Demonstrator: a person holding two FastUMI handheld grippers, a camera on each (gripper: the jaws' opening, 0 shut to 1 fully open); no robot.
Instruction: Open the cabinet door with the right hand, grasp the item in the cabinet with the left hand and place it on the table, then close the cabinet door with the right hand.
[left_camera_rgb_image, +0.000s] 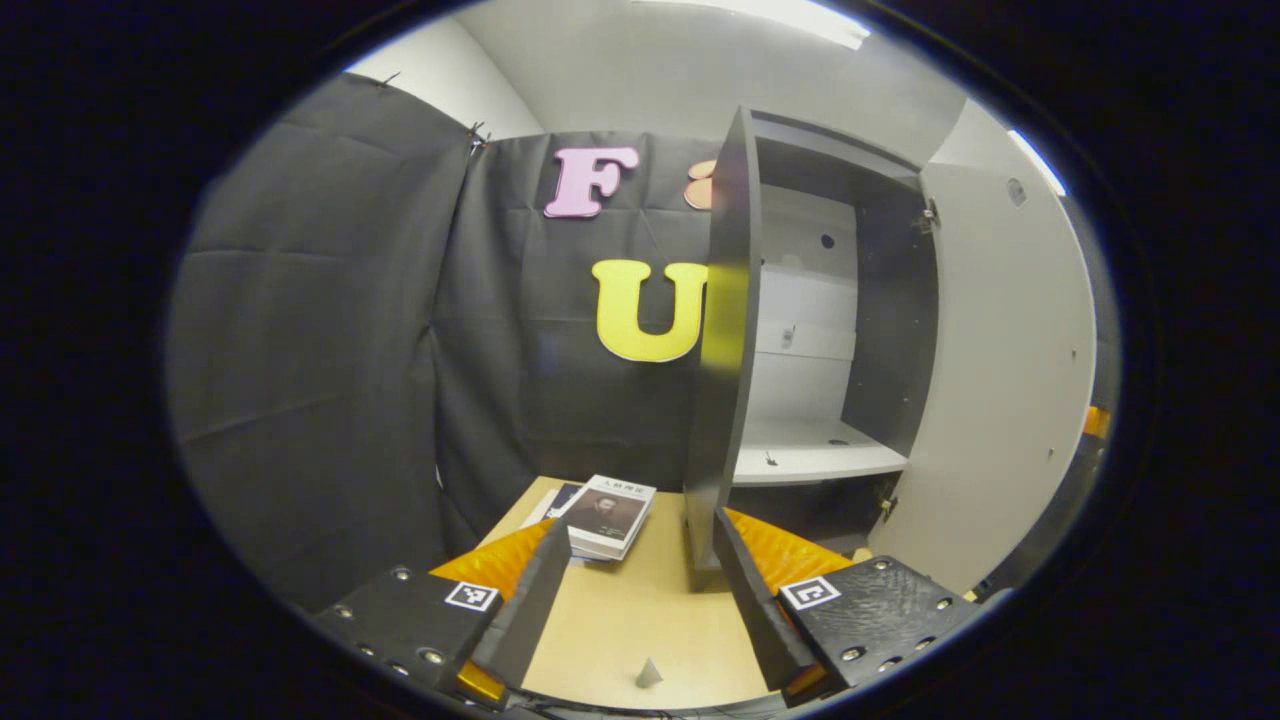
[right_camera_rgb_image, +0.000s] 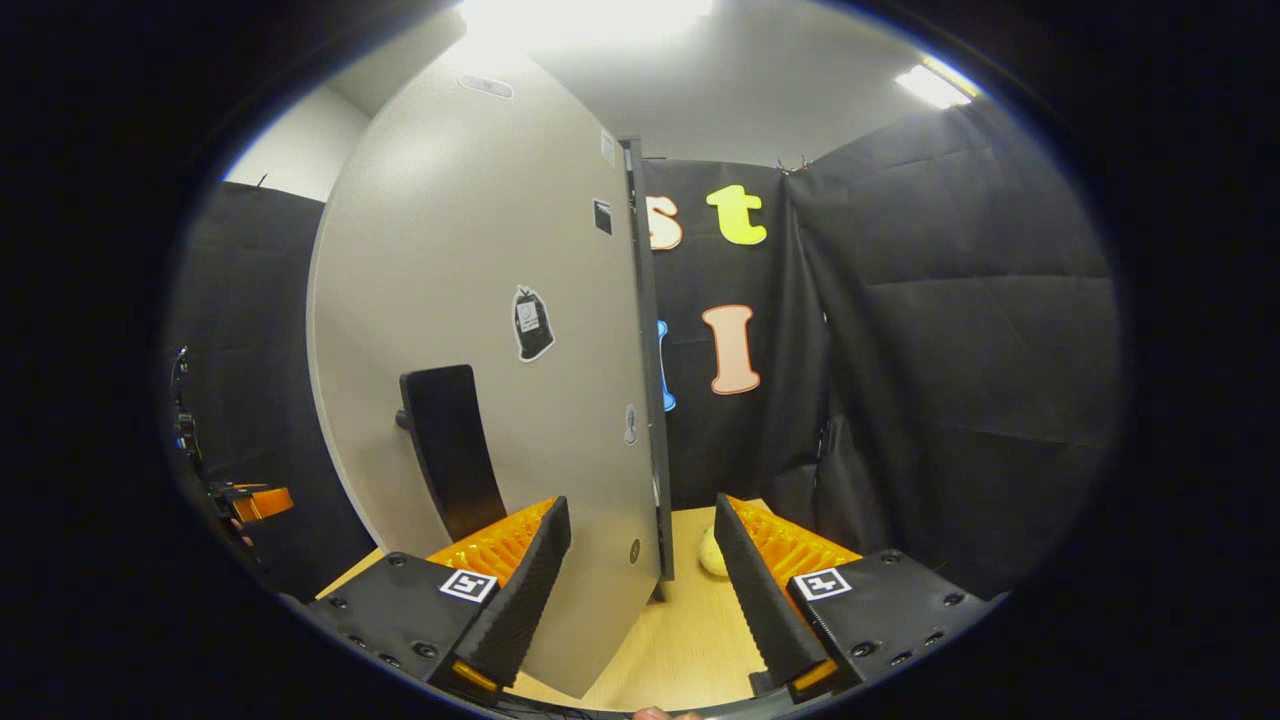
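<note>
Right gripper view: right tool (right_camera_rgb_image: 640, 570) wide, astride door (right_camera_rgb_image: 480, 400)

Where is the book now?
In the left gripper view, the book lies on the table, left of the open cabinet.

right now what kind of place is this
Probably a small recording booth set up like a room corner: black cloth walls, a wooden table with books on it, and a cabinet standing with its door open.
</note>
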